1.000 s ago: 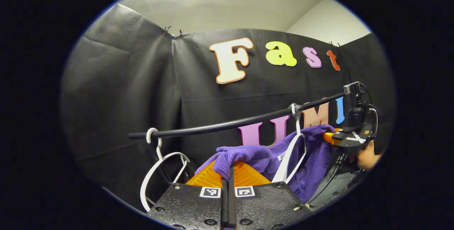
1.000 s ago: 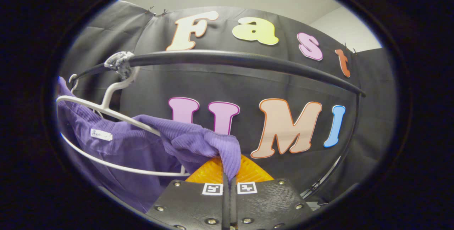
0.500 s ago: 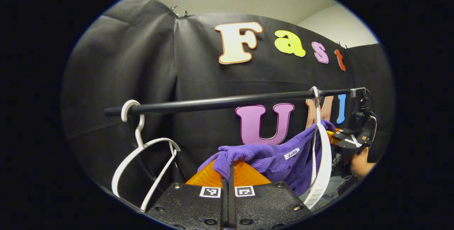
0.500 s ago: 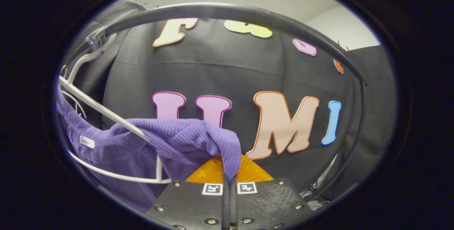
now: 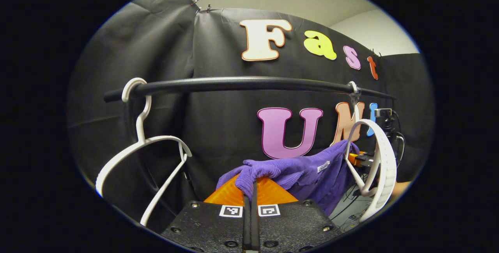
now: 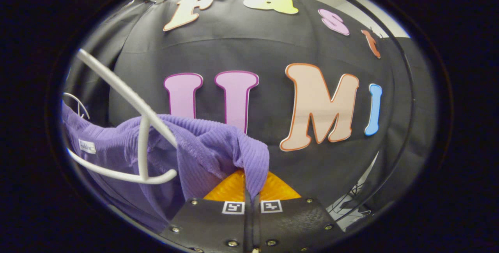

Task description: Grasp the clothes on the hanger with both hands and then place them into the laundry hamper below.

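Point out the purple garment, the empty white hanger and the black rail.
purple garment [image 6: 210, 147]: right gripper view, ribbed fold above the fingers.
empty white hanger [image 5: 134, 149]: left gripper view, its sloping shoulder.
black rail [image 5: 234, 84]: left gripper view, middle of the bar.

left gripper body: black textured plates, silver screws (square black-and-white markers)
right gripper body: the same build

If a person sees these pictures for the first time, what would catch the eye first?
The purple garment stands out first, low in the middle of the left gripper view, stretched between the two grippers. The left gripper is shut on one end of it, and the right gripper is shut on the other end. Next come the white hangers: an empty one hangs from the black rail at left, and another at right, beside the garment.
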A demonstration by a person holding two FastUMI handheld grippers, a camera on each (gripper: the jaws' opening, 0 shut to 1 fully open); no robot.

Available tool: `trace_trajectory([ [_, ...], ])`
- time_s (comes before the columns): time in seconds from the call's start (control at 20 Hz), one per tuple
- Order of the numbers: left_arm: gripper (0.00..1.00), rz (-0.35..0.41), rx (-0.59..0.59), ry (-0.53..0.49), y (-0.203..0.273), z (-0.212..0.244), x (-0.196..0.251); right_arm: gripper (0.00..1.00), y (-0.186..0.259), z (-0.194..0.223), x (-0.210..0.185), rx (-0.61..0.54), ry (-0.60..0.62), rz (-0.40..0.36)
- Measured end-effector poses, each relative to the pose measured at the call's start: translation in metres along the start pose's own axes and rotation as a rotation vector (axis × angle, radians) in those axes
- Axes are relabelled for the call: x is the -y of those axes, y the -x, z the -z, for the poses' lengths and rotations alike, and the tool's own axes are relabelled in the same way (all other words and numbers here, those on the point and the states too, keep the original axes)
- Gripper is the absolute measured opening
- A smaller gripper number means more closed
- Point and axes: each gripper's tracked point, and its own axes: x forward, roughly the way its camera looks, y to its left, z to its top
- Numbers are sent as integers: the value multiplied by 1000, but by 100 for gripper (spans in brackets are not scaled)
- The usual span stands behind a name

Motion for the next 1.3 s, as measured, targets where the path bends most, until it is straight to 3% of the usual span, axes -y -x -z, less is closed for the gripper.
trace_trajectory([
  [0.35,0,-3,-64,179,2,58,-1,1,8,59,-6,-156,-155,-26],
  [0.65,1,-27,-152,240,20,124,0,1,47,111,-2,-259,-159,-51],
  [1.0,1,-60,-214,127,67,145,31,1,145,130,0,-284,-87,-132],
  [1.3,1,33,-199,65,107,124,115,1,243,101,31,-246,-98,-153],
])
